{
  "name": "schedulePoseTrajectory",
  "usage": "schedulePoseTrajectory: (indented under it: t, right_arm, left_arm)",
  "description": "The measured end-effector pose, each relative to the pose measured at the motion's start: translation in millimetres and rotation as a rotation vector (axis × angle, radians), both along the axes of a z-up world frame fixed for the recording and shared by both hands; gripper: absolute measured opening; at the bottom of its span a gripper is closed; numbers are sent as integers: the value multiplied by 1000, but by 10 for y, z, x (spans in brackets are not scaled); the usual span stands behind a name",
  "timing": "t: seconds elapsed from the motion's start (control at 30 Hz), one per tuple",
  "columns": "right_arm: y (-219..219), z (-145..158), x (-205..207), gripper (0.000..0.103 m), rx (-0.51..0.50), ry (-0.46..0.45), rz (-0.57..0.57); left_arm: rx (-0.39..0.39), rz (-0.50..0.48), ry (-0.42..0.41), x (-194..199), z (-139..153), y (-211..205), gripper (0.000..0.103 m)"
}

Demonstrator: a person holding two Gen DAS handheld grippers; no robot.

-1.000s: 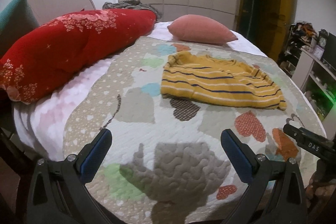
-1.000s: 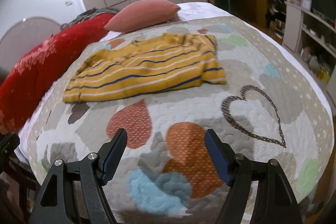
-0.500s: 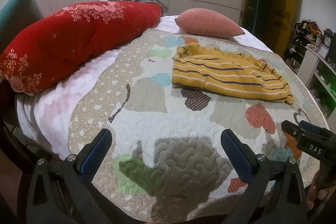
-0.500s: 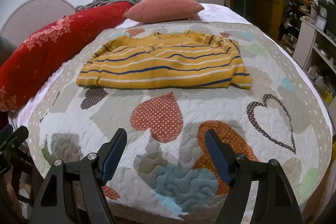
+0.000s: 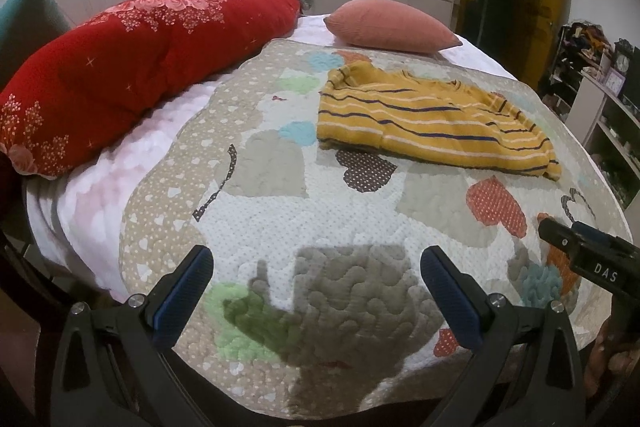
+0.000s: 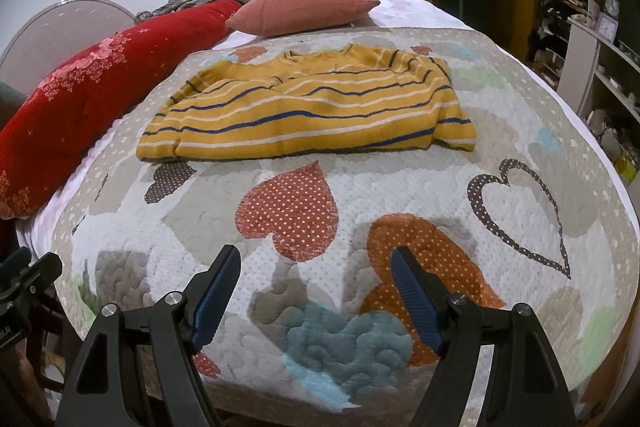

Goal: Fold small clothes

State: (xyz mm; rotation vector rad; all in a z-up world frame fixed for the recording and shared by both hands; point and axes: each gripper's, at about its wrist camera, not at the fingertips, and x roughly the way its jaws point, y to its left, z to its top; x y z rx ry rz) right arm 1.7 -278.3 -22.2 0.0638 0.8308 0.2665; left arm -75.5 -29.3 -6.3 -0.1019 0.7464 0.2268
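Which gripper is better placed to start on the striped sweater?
Right, probably. The right gripper faces the yellow striped sweater squarely; from the left gripper it lies off to the right. Both stand open and empty.

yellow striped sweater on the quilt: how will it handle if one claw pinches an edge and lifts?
The yellow striped sweater is probably floppy: it lies rumpled, sleeves folded in, so a pinched edge would likely lift while the rest drapes. It looks like thick knit, so likely grippy, not slippery. On the textured quilt it would probably bunch rather than slide if pushed.
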Motion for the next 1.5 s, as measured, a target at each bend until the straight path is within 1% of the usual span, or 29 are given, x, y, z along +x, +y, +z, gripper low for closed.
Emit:
schedulePoseTrajectory:
  t: [0.13,0.3,0.5,0.6,0.63,0.73,0.83,0.9,0.97,1.0,1.03,1.07,1.13,1.17,1.2,1.23,1.3,1.33,1.37,1.43,1.47,1.5]
  right_arm:
    - [-14,-56,20,83,3,13,-2]
    - [-106,-175,115,83,10,47,-21]
    - [-401,-248,296,83,66,82,-85]
    - [-522,-288,391,83,91,99,-112]
    - [-555,-304,419,83,99,105,-117]
    - [-615,-343,486,83,118,111,-119]
    - [-633,-342,554,83,138,101,-110]
    - [-626,-338,619,83,162,104,-105]
    - [-627,-354,692,84,191,113,-103]
    - [-637,-365,726,84,208,117,-104]
    - [-657,-373,761,84,228,119,-106]
    - [-674,-376,788,85,244,120,-107]
    - [-736,-382,876,85,290,126,-111]
    - [-773,-384,929,85,315,132,-115]
    - [-816,-391,1001,85,346,138,-120]
    - [-865,-400,1084,85,383,141,-131]
    - [-967,-439,1273,85,460,149,-164]
    - [-1017,-464,1379,85,505,153,-182]
    - [-1052,-479,1473,85,541,152,-197]
    - [-1106,-504,1708,86,611,143,-224]
    - [-1115,-514,1790,86,629,143,-231]
    - [-1123,-526,1908,86,655,139,-242]
  left_arm:
    - [-12,-4,26,53,-81,5,103]
    - [-68,-33,66,231,-203,50,103]
    - [-147,-72,86,643,-371,82,103]
    - [-168,-74,135,837,-576,89,103]
    - [-158,-68,147,864,-632,80,103]
    - [-56,-80,133,855,-704,-39,103]
    - [-32,-97,119,808,-748,-54,103]
    - [-12,-127,122,786,-765,-65,103]
    - [-29,-149,133,786,-759,-32,103]
    - [-29,-163,156,796,-741,-21,103]
    - [-45,-175,187,812,-697,-7,103]
    - [-126,-188,172,820,-603,59,103]
    - [-288,-208,100,860,-455,201,103]
    - [-345,-191,67,952,-382,289,103]
    - [-372,-175,55,1047,-355,342,103]
    - [-408,-167,58,1186,-358,398,103]
    - [-570,-186,90,1593,-527,542,103]
    - [-629,-172,108,1736,-625,601,103]
    - [-675,-135,105,1896,-707,675,103]
    - [-681,-136,35,2079,-669,710,103]
    - [-688,-149,21,2204,-653,712,103]
    - [-712,-145,16,2341,-665,730,103]
